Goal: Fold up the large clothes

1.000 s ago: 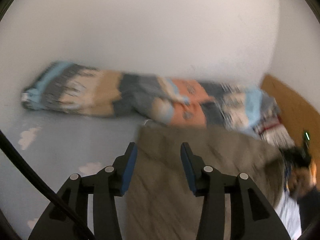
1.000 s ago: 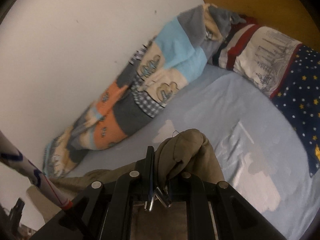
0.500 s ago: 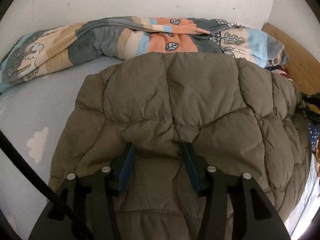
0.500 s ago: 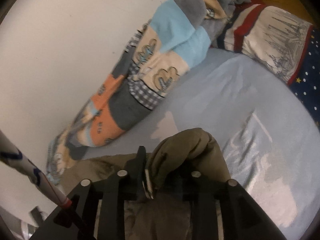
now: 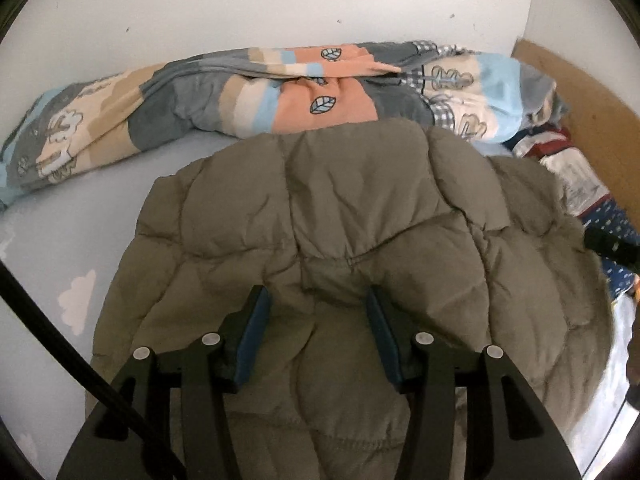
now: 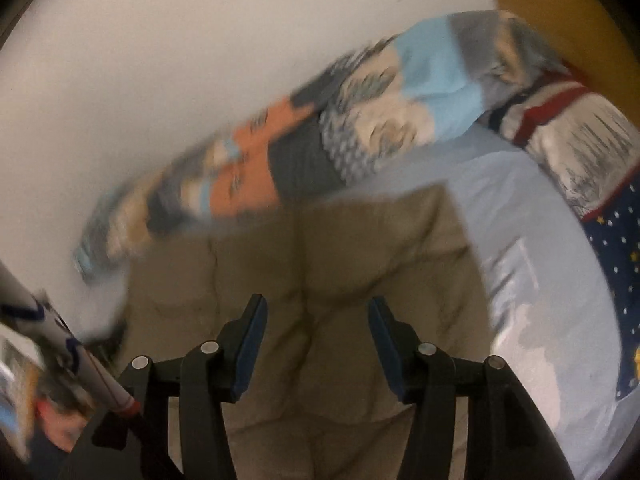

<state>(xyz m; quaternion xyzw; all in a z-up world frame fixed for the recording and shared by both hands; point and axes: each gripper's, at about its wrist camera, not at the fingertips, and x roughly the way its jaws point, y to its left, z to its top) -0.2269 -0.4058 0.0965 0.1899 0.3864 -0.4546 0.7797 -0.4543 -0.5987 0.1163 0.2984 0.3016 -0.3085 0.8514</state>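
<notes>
Both grippers have let go of the jacket, which now lies spread on the bed.

The right gripper [image 6: 316, 336], clamped on a bunched fold half a second ago, now has its fingers wide apart and empty; the left gripper [image 5: 316, 324] is equally open. The olive puffer jacket [image 5: 360, 216] lies flat beneath and ahead of both, reaching the patchwork quilt [image 5: 248, 92] beyond, ready for folding on the bed [image 5: 52, 224].
</notes>
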